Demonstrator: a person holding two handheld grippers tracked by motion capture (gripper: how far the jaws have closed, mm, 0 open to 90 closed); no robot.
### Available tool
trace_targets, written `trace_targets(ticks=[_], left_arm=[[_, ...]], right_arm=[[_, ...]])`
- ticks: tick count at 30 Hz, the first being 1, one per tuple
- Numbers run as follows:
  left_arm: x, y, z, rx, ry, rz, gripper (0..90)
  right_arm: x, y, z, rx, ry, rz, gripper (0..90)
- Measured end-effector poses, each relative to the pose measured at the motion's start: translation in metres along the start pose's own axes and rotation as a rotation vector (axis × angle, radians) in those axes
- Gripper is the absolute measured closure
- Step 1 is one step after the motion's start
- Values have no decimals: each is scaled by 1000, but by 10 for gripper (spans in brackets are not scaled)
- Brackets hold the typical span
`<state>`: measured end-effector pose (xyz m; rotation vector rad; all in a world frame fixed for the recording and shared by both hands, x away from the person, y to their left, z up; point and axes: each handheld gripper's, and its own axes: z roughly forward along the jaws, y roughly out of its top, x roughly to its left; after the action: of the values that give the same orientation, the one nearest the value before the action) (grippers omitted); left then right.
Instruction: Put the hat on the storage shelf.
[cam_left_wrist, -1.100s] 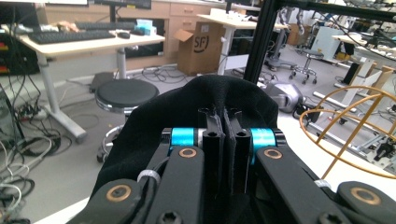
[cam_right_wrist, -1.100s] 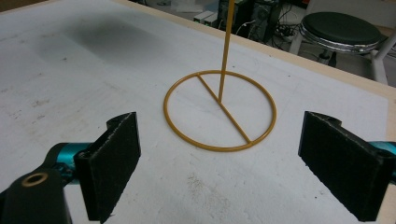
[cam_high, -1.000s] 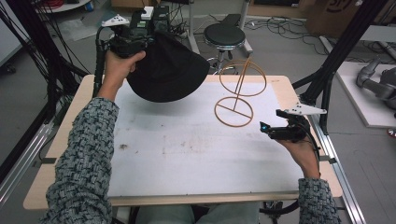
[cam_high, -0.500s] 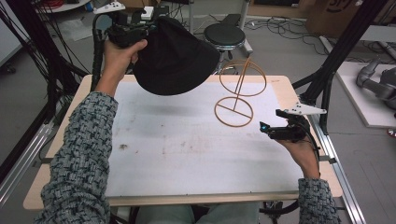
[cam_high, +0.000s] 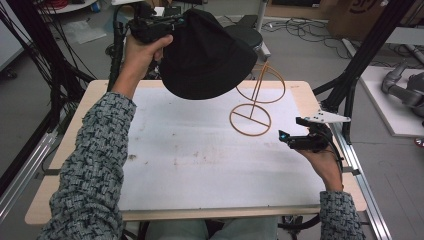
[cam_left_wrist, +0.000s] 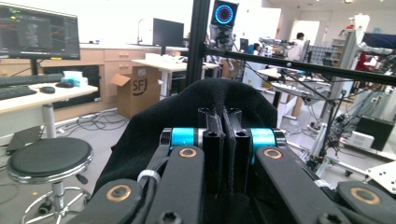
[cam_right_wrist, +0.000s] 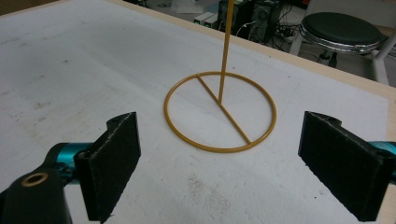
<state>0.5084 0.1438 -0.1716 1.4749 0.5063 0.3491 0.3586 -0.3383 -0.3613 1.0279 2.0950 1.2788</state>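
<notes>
A black hat (cam_high: 205, 55) hangs in the air over the table's far left. My left gripper (cam_high: 172, 24) is shut on its edge, which is pinched between the two black jaws (cam_left_wrist: 223, 119); the hat's cloth (cam_left_wrist: 154, 121) bulges up behind them. A gold wire stand (cam_high: 250, 119), with a flat base ring and an upright hoop, sits on the white mat at the right, just past the hat's lower rim. My right gripper (cam_high: 289, 137) rests low near the table's right edge, open, with nothing between its pads. Ahead of the right gripper (cam_right_wrist: 219, 144) stands the stand's base ring (cam_right_wrist: 224, 109).
A white mat (cam_high: 190, 160) covers most of the wooden table (cam_high: 310, 92). A round black stool (cam_right_wrist: 341, 28) stands beyond the far edge. Black frame posts (cam_high: 360, 55) rise at both sides. Desks, monitors and a cardboard box (cam_left_wrist: 133, 88) lie farther off.
My left hand has lifted the hat higher and carried it to the right, toward the gold stand. The right hand and its gripper have stayed put.
</notes>
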Motion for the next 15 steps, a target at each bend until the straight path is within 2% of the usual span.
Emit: trace_targets(ticks=[5,15], left_arm=[[-8,0,17,11,-31,3,873],[-14,-3,44,24,-58,3,874]], right_arm=[[0,0,0,0,-1,-1,126],[0,0,-2,-7,0,5,126]])
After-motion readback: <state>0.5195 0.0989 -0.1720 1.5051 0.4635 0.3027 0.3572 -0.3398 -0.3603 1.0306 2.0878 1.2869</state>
